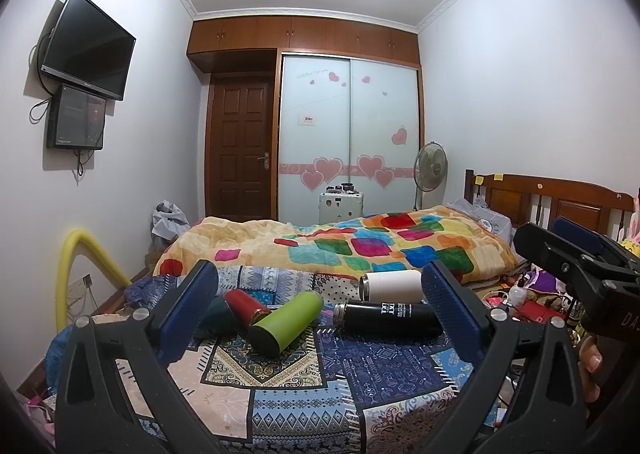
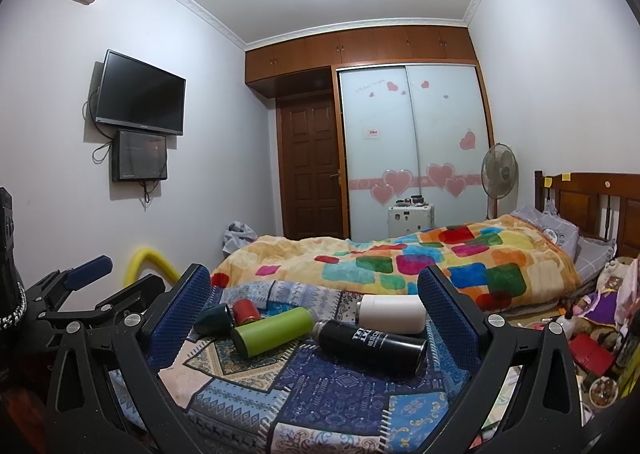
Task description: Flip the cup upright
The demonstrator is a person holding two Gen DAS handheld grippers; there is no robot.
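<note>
Several cups lie on their sides on a patterned blue cloth: a green cup, a black cup, a white cup, a red cup and a dark green cup. My left gripper is open and empty, a little short of the cups. My right gripper is open and empty, also short of them. The right gripper shows at the right of the left wrist view; the left gripper shows at the left of the right wrist view.
A colourful quilt covers the bed behind the cloth. A wooden headboard stands at the right, with clutter beside the bed. A yellow foam tube arches at the left wall. A fan, suitcase and wardrobe stand beyond.
</note>
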